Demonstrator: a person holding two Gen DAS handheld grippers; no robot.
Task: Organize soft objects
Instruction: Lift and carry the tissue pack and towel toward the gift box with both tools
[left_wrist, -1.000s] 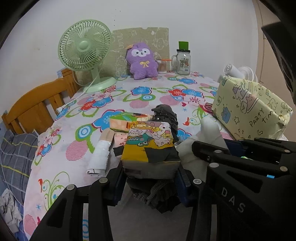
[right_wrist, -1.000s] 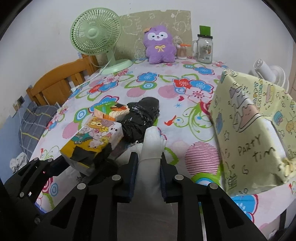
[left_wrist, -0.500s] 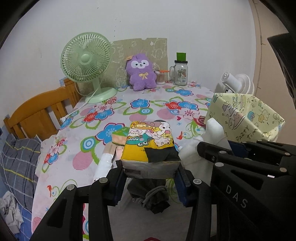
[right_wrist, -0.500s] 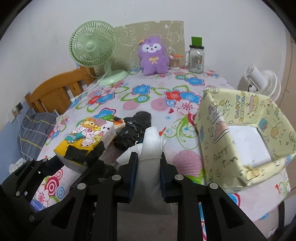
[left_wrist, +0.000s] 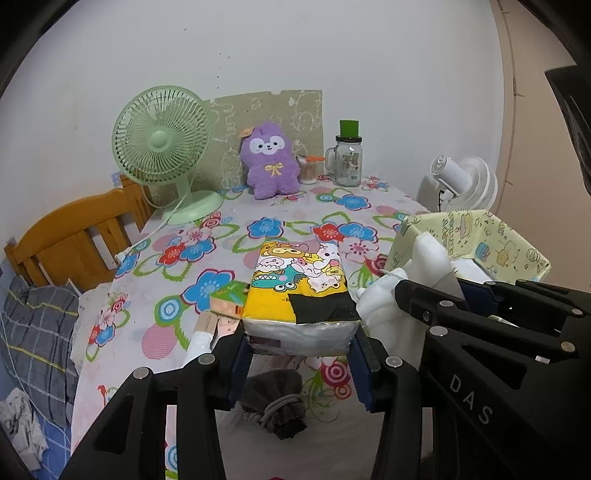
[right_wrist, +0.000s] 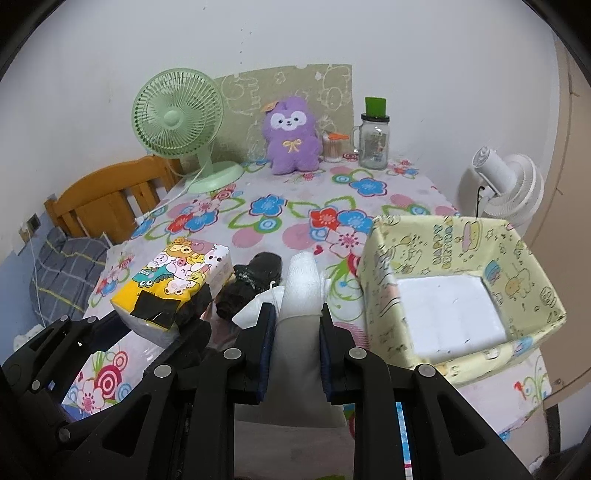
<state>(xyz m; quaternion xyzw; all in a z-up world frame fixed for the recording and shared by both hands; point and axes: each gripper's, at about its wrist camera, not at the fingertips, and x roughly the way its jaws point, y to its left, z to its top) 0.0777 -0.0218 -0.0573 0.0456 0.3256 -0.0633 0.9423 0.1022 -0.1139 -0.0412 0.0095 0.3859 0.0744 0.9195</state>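
My left gripper (left_wrist: 301, 354) is shut on a yellow cartoon-printed tissue pack (left_wrist: 299, 291), held above the flowered tablecloth (left_wrist: 295, 221). The right gripper (right_wrist: 297, 332) is shut on a white foam piece (right_wrist: 301, 284), also lifted. That foam piece (left_wrist: 424, 273) and the right gripper's black frame show at the right of the left wrist view. The tissue pack (right_wrist: 170, 284) appears at the left of the right wrist view. An open yellow patterned box (right_wrist: 461, 295) with a white bottom stands on the table to the right. A dark drawstring pouch (left_wrist: 275, 398) lies below the left gripper; a black soft bundle (right_wrist: 255, 288) lies beside the foam.
A green desk fan (right_wrist: 181, 122), a purple plush (right_wrist: 291, 136), a glass jar with a green lid (right_wrist: 373, 136) and a toothpick holder stand at the far edge. A white fan (right_wrist: 506, 188) is beyond the right edge, a wooden chair (right_wrist: 110, 195) on the left. A small green-orange carton (left_wrist: 227, 299) and a white roll (left_wrist: 199, 341) lie on the cloth.
Both grippers have risen with their loads; the table and box now sit lower and farther in both views. The box's open inside has come into sight. Neither grip changed.
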